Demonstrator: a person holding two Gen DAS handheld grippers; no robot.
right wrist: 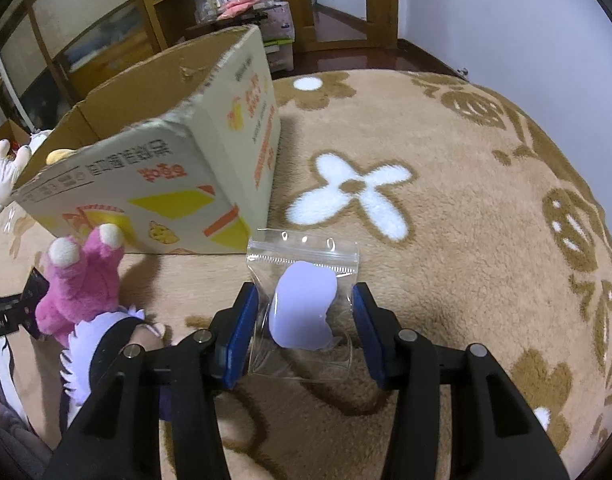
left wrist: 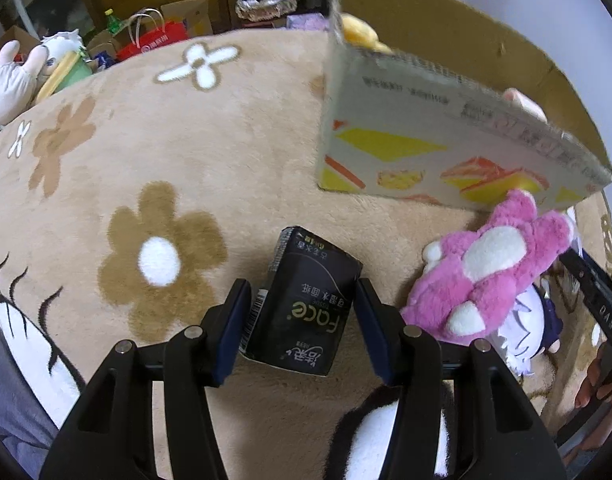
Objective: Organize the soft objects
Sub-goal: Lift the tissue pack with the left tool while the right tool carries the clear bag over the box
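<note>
Black tissue pack (left wrist: 306, 304), pink plush (left wrist: 486, 268), bagged lilac puff (right wrist: 301, 312) on carpet.

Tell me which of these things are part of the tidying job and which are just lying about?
Part of the job:
tissue pack between the left fingers
clear bag between the right fingers
pink plush toy
cardboard box

Just lying about:
red shopping bag
green bottle
wooden shelves

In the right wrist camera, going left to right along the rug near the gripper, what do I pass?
Pink plush toy → purple-haired doll just below and right of it → clear zip bag holding a lilac piece, between the open fingers of the right gripper → white flower pattern on the rug, farther back.
</note>
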